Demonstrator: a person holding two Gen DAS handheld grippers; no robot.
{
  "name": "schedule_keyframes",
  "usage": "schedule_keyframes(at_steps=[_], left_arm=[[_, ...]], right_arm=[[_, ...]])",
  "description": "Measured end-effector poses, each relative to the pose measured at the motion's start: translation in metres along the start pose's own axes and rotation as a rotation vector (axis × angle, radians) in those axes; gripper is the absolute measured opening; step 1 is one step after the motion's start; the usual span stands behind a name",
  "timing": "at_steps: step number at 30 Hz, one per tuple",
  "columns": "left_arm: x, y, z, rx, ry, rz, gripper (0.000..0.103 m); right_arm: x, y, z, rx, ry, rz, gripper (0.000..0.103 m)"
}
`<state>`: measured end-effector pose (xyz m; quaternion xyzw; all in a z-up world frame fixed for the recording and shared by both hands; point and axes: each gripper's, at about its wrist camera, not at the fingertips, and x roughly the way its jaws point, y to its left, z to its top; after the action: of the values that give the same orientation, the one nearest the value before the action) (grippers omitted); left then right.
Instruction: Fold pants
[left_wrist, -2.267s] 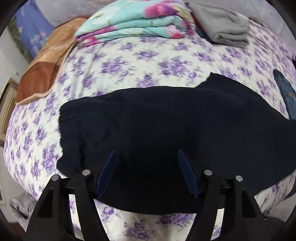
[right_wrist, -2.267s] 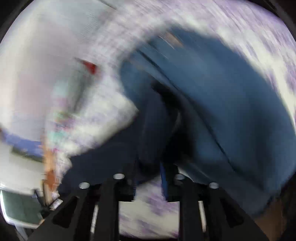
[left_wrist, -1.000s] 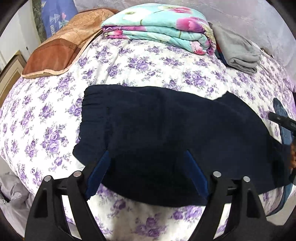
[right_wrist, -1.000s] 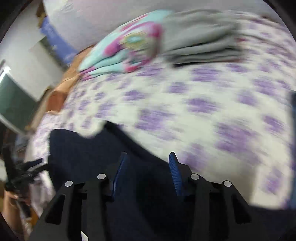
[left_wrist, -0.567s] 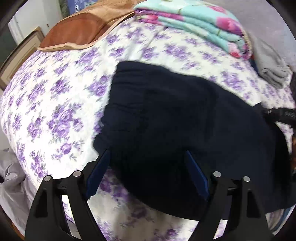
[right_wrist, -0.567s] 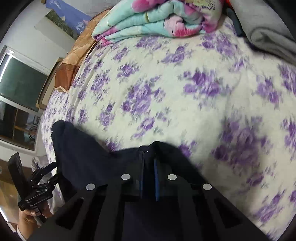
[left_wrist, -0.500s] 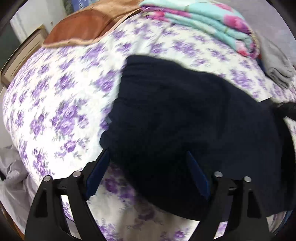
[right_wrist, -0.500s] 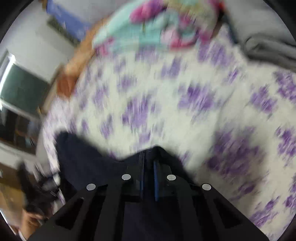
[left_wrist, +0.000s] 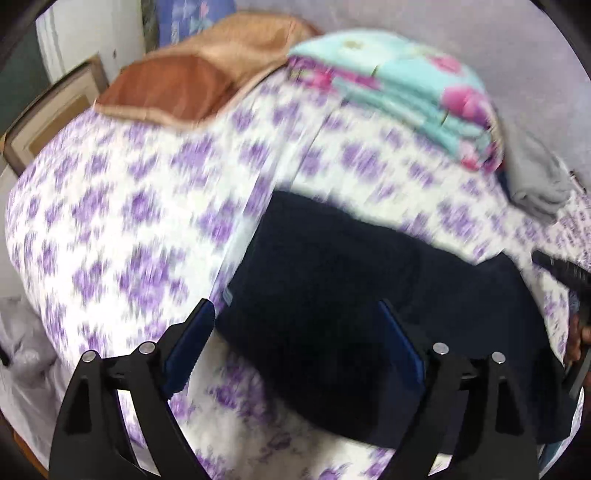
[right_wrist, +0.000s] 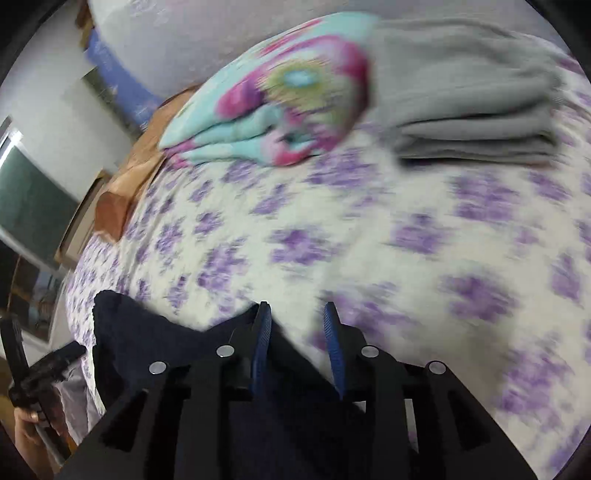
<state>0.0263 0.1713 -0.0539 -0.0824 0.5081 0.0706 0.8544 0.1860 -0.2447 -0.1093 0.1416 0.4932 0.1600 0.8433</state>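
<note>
Dark navy pants lie flat on the purple-flowered bedsheet. My left gripper is open and empty, hovering over the pants' near left corner. In the right wrist view the pants show at the lower left, partly under the gripper body. My right gripper is open and empty, just past the pants' far edge, over the sheet. The right gripper shows at the right edge of the left wrist view.
A folded floral quilt and folded grey clothes lie at the far side of the bed. A brown pillow lies at the far left. The left gripper with the hand holding it shows at the bed's left edge.
My right gripper was shut on the pants' edge half a second ago; its jaws are now apart and it has lifted off. My left gripper stayed open and shifted left toward the pants' corner.
</note>
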Motion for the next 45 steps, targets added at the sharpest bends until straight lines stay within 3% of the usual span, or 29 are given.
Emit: schedule_keyframes(at_steps=[2, 6, 8, 10, 15, 18, 19, 22, 24, 25, 27, 28, 29, 30, 32, 37, 40, 44, 45], left_arm=[[0.007, -0.013, 0.01, 0.042, -0.01, 0.014, 0.085], [0.051, -0.021, 0.022, 0.067, 0.054, 0.164, 0.085], [0.064, -0.017, 0.023, 0.027, 0.081, 0.147, 0.086], [0.076, -0.011, 0.023, 0.002, 0.109, 0.131, 0.091], [0.088, -0.006, 0.024, -0.016, 0.122, 0.113, 0.094], [0.087, -0.007, 0.022, -0.015, 0.118, 0.119, 0.094], [0.086, -0.008, 0.021, -0.01, 0.116, 0.127, 0.094], [0.083, -0.008, 0.018, -0.01, 0.113, 0.139, 0.094], [0.081, -0.007, 0.015, -0.002, 0.113, 0.153, 0.094], [0.082, -0.006, 0.013, -0.005, 0.113, 0.156, 0.095], [0.082, -0.006, 0.012, -0.013, 0.114, 0.162, 0.095], [0.077, -0.007, 0.012, -0.015, 0.103, 0.17, 0.094], [0.073, -0.008, 0.013, -0.015, 0.099, 0.171, 0.094], [0.067, -0.01, 0.013, -0.011, 0.088, 0.167, 0.093], [0.047, -0.014, 0.013, 0.005, 0.046, 0.132, 0.093], [0.009, -0.032, 0.002, 0.051, -0.009, 0.005, 0.093], [0.007, -0.053, -0.012, 0.099, 0.012, -0.056, 0.093], [0.025, -0.087, -0.028, 0.202, 0.075, -0.08, 0.093], [0.028, -0.096, -0.031, 0.226, 0.084, -0.084, 0.093]], right_arm=[[-0.015, -0.005, -0.013, -0.031, 0.007, 0.002, 0.031], [-0.018, -0.01, -0.056, -0.074, 0.123, -0.017, 0.031], [-0.03, -0.027, -0.074, -0.038, 0.095, -0.059, 0.035], [-0.04, -0.046, -0.083, 0.034, 0.084, -0.046, 0.036], [-0.019, -0.037, -0.085, -0.095, 0.117, -0.104, 0.036], [0.001, -0.031, -0.091, -0.106, 0.158, -0.107, 0.037], [0.003, -0.026, -0.094, -0.141, 0.161, -0.132, 0.033], [-0.004, -0.03, -0.09, -0.134, 0.121, -0.219, 0.001], [-0.02, -0.052, -0.082, -0.029, 0.037, -0.29, 0.0], [-0.022, -0.068, -0.08, 0.029, 0.037, -0.299, 0.0], [-0.014, -0.083, -0.085, 0.094, 0.143, -0.224, 0.0], [-0.02, -0.084, -0.087, 0.102, 0.141, -0.213, 0.0], [-0.035, -0.085, -0.091, 0.111, 0.103, -0.21, 0.005], [-0.053, -0.088, -0.097, 0.129, 0.057, -0.209, 0.036], [-0.104, -0.103, -0.118, 0.189, -0.058, -0.223, 0.08], [-0.209, -0.167, -0.186, 0.36, -0.191, -0.389, 0.08], [-0.241, -0.202, -0.223, 0.478, -0.201, -0.477, 0.08], [-0.23, -0.218, -0.243, 0.491, -0.2, -0.493, 0.079], [-0.222, -0.217, -0.243, 0.478, -0.18, -0.503, 0.072]])
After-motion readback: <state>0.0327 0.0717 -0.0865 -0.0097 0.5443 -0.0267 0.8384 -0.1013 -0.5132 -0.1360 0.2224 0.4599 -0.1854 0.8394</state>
